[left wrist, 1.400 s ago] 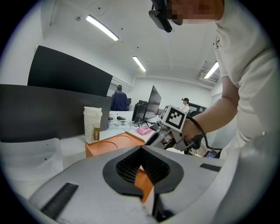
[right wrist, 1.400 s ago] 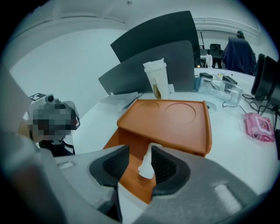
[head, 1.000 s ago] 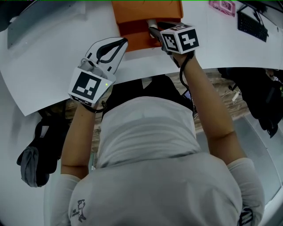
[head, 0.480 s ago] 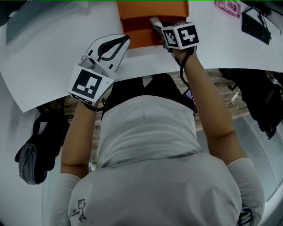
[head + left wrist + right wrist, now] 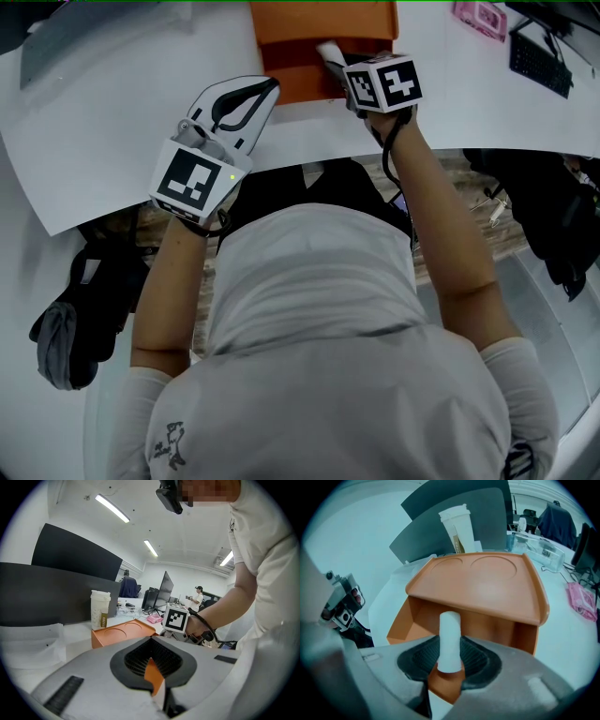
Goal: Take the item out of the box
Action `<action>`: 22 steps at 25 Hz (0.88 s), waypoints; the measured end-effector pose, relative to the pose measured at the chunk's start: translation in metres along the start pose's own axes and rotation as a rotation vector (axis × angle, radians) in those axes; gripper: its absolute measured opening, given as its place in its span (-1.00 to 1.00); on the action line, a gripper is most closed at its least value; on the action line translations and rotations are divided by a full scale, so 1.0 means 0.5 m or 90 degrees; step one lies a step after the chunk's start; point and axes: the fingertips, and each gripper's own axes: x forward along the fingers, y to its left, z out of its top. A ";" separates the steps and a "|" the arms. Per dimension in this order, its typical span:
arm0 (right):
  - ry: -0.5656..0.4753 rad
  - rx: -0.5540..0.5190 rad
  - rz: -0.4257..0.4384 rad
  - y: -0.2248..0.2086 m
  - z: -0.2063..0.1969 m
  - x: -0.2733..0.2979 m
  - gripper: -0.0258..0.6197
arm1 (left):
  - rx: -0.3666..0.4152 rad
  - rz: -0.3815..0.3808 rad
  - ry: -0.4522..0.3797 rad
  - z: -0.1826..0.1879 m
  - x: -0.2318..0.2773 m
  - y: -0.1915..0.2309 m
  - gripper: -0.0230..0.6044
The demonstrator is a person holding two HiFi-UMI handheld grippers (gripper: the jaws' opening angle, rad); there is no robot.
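Right hand-held gripper (image 5: 450, 663) tight on white cylinder (image 5: 450, 637)

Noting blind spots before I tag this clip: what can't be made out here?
- Orange box interior: in the right gripper view, its top panel, the white cylinder and the right gripper block most of it. The head view crops the box at the top edge.
- Print on the cup: too small in both gripper views.
- Clear container contents: blurred and small in the right gripper view.
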 end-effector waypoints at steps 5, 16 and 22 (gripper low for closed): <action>-0.011 -0.010 0.001 0.014 0.005 -0.037 -0.51 | 0.011 0.012 -0.012 0.034 -0.014 -0.009 -0.93; -0.095 -0.062 0.008 0.056 0.045 -0.181 -0.51 | 0.043 0.058 -0.042 0.137 -0.066 -0.039 -0.93; -0.171 -0.083 0.018 0.073 0.080 -0.305 -0.51 | 0.057 0.079 -0.065 0.188 -0.093 -0.081 -0.93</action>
